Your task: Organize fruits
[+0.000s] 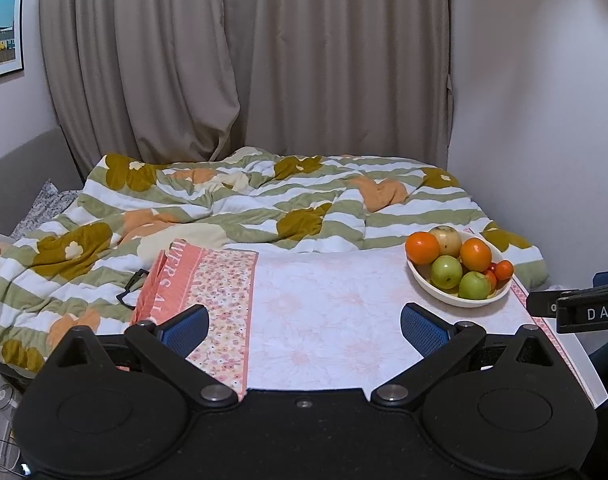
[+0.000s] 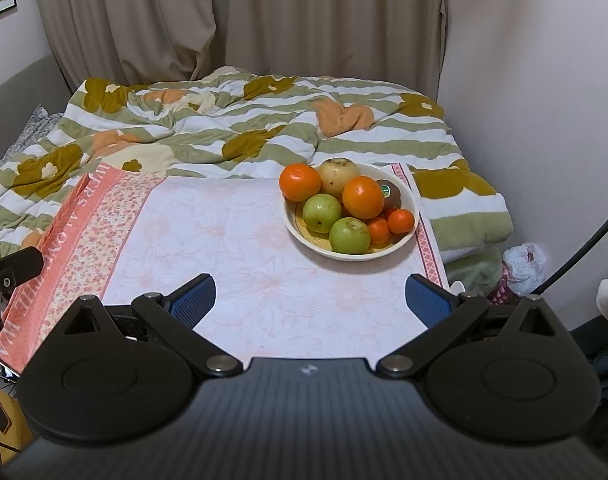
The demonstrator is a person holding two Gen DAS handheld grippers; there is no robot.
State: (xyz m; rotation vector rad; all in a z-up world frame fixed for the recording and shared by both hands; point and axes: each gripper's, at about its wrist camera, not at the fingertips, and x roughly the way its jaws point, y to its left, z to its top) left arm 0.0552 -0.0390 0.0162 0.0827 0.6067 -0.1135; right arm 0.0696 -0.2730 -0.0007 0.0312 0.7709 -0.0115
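Observation:
A cream bowl heaped with fruit stands at the far right of the cloth-covered table. It holds two oranges, two green apples, a yellowish pear, a kiwi and small tangerines. The bowl also shows in the left wrist view. My right gripper is open and empty, near the table's front edge, short of the bowl. My left gripper is open and empty over the table's left half.
A rumpled green-striped floral quilt covers the bed behind the table. The pink cloth border hangs at the left. A wall stands to the right, curtains behind. A plastic bag lies on the floor at right.

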